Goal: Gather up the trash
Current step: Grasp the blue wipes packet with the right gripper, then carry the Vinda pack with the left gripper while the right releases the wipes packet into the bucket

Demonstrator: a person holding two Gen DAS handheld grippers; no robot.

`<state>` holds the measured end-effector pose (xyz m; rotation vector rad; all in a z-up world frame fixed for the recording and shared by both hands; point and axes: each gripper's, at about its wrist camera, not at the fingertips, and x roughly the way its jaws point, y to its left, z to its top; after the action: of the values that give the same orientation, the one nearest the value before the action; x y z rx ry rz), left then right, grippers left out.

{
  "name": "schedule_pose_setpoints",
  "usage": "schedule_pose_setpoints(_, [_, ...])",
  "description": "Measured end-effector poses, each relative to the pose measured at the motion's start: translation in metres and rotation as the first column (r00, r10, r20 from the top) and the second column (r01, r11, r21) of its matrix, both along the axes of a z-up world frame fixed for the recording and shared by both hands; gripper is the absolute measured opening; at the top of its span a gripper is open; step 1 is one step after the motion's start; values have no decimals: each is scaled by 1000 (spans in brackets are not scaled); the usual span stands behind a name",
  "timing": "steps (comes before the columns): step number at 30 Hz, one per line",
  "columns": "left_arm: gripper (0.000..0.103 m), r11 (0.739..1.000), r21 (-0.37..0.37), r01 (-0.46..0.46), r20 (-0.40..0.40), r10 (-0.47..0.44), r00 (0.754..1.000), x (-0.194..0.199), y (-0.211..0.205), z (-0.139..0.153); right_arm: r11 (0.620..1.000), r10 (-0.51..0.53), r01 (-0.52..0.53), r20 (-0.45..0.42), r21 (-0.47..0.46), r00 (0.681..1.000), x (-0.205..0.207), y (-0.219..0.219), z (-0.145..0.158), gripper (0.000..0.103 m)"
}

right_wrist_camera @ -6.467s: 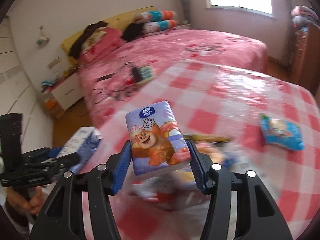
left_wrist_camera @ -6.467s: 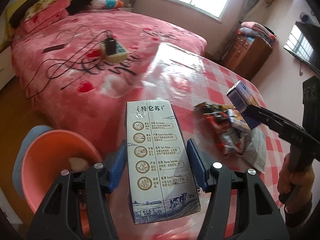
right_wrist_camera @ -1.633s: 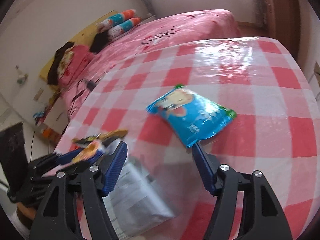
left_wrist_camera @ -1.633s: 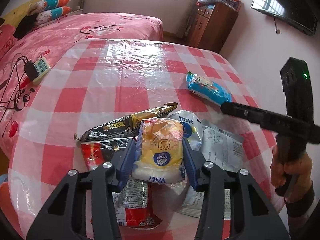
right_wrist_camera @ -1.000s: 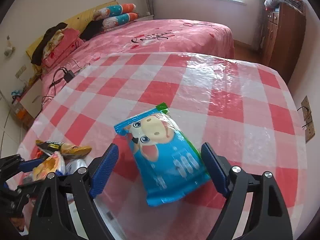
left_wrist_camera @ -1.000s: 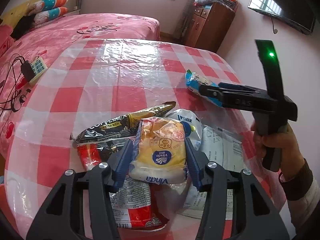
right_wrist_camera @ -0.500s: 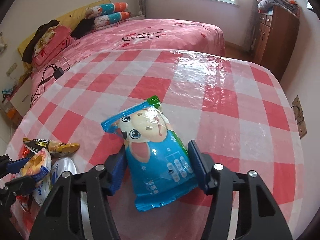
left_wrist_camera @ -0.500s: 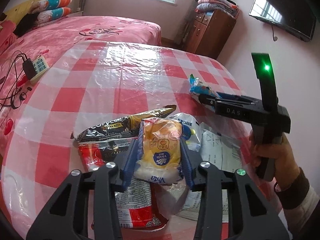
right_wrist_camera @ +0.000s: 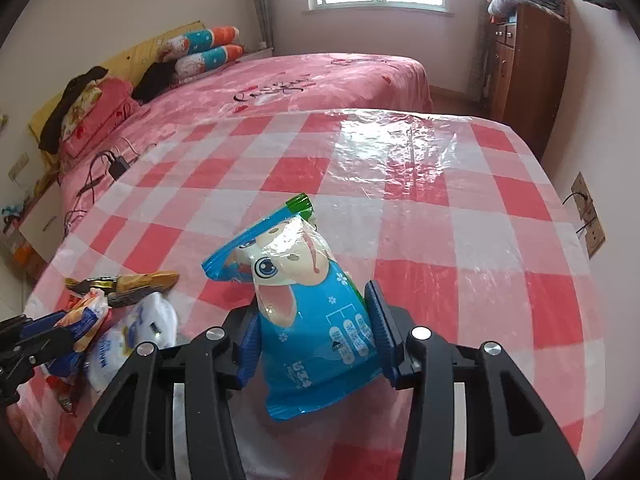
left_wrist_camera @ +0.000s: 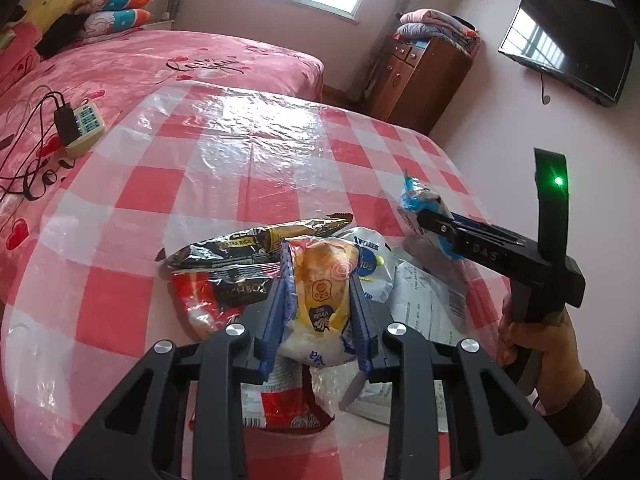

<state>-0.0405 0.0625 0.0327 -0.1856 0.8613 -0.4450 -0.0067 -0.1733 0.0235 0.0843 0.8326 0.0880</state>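
Left gripper clamps a yellow tissue pack above the wrapper pile — right gripper, beyond that pile, pinches a blue snack bag over the checkered table.

The tablecloth is red-and-white check under glossy film. A bright blue packet shows a cream cartoon face and green corner. The tissue pack looks yellow-orange and white. The bedspread is pink.

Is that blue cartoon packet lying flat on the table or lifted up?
Lifted: the right gripper pinches the blue packet, tilted above the checkered tablecloth.
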Motion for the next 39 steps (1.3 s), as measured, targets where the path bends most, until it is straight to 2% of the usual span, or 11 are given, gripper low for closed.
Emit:
schedule_pose_setpoints(11, [33, 999, -41, -26, 37, 28, 999, -20, 23, 13, 999, 5, -7, 42, 47, 999, -30, 15, 23, 47])
schedule_pose_setpoints(23, [33, 995, -73, -67, 86, 73, 994, -50, 63, 30, 990, 89, -95, 55, 108, 994, -64, 60, 42, 47])
schedule_pose_setpoints(33, [33, 986, -89, -140, 98, 148, 984, -72, 109, 32, 958, 226, -228, 35, 174, 974, -75, 127, 49, 47])
schedule_pose_setpoints(39, [33, 974, -92, -209, 91, 217, 972, -86, 149, 27, 921, 342, -339, 18, 191, 940, -77, 185, 49, 47])
